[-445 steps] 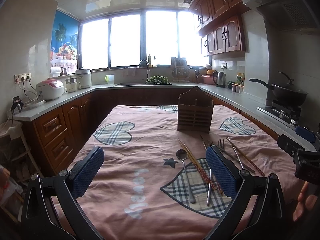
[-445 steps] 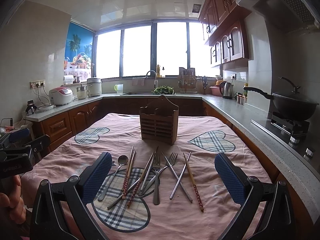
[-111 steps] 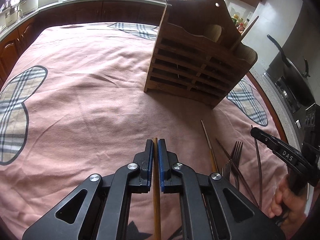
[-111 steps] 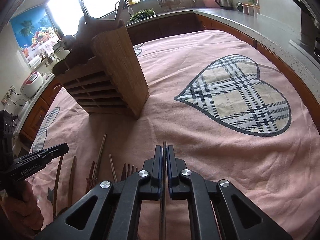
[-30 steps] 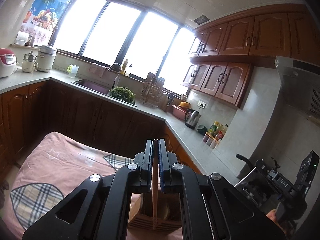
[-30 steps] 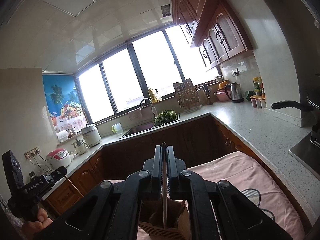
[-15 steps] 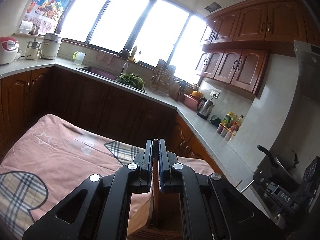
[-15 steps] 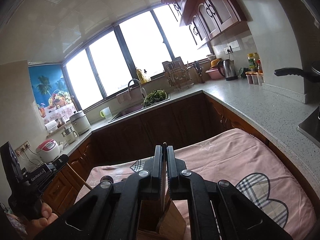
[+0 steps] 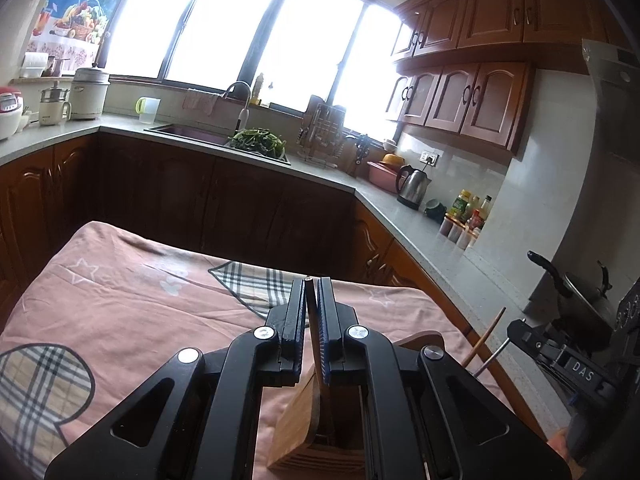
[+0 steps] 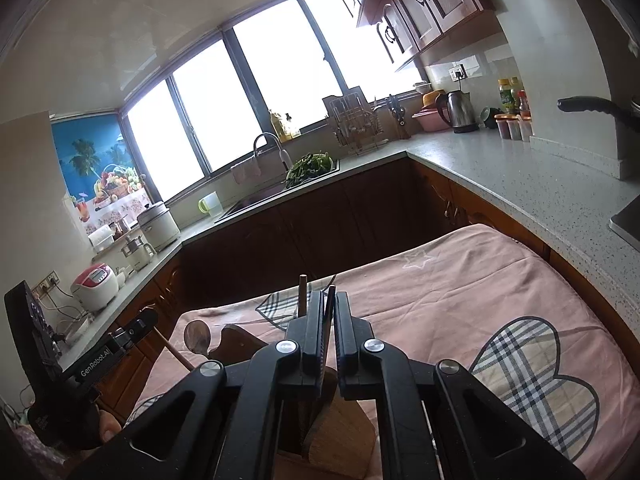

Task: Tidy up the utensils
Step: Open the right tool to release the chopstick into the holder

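Note:
My left gripper point(image 9: 309, 286) is shut on a wooden chopstick point(image 9: 314, 332), whose lower end reaches into the wooden utensil holder point(image 9: 304, 420) right below it. My right gripper point(image 10: 329, 298) is shut on a thin metal chopstick point(image 10: 327, 322) that points down into the same holder point(image 10: 340, 432). A wooden spoon point(image 10: 197, 338) and another stick point(image 10: 302, 294) stand in the holder. In the left wrist view the right gripper's chopstick point(image 9: 486, 334) and body point(image 9: 568, 360) show at right. The utensils lying on the table are hidden.
The holder stands on a table with a pink cloth point(image 9: 132, 300) with plaid hearts point(image 10: 532, 376). Dark wooden cabinets and a grey counter point(image 9: 420, 232) run behind and to the right. A black wok point(image 9: 588, 304) sits on the stove at right.
Both grippers have tilted down and dropped lower over the holder, and the two chopsticks have gone deeper into it. Both grips are unchanged.

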The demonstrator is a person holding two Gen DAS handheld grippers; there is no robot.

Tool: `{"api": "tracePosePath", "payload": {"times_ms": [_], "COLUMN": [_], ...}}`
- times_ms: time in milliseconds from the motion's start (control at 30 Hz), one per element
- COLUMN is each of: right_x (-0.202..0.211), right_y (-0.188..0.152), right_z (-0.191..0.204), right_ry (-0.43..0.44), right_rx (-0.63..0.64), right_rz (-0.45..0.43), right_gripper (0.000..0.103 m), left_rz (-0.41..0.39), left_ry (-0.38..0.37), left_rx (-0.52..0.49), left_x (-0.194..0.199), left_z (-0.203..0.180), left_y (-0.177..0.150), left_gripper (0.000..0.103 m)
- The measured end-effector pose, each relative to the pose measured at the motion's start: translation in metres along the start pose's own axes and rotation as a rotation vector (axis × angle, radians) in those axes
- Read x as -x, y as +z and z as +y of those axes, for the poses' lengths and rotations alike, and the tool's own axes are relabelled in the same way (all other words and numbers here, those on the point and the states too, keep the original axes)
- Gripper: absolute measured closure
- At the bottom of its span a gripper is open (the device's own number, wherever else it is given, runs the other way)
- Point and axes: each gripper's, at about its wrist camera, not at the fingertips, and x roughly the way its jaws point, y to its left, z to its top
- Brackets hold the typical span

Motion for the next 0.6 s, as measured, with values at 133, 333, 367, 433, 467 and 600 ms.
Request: {"api": "tracePosePath", "payload": {"times_ms": [133,333,367,433,467,600], "right_x": [-0.002,0.006,0.009,0.015,0.018,0.035], "right_y": [0.001,-0.001,-0.001,-0.001,-0.001,-0.005], "right_z": [-0.001,-0.003,-0.004,-0.005,-0.005,-0.009], "right_ry": [0.01,0.033,0.034,0.039,0.046,0.059], "right_rx": [-0.01,-0.037,-0.042,-0.046,-0.051,-0.071], "right_rz": [0.013,0.013,0.004,-0.007,-0.006,-0.026], "right_gripper": [0.093,0.055,0.044,0.032,0.032,0.006], "left_rz": [0.012,0.02,0.018,0.023,0.027,0.039], "left_ry": [0.005,0.012,0.009,0.006,0.006,0.022], "left_rx": [-0.005,0.021,0.028,0.039,0.043,0.05], "left_x": [0.0,0.006,0.009,0.015,0.019,0.039], "left_z": [-0.002,0.004,0.005,0.007,0.007,0.011], "left_y": [0.002,0.001,0.001,0.0,0.0,-0.006], "left_gripper": [0.097,0.055,0.051,0.044,0.036,0.01]}}
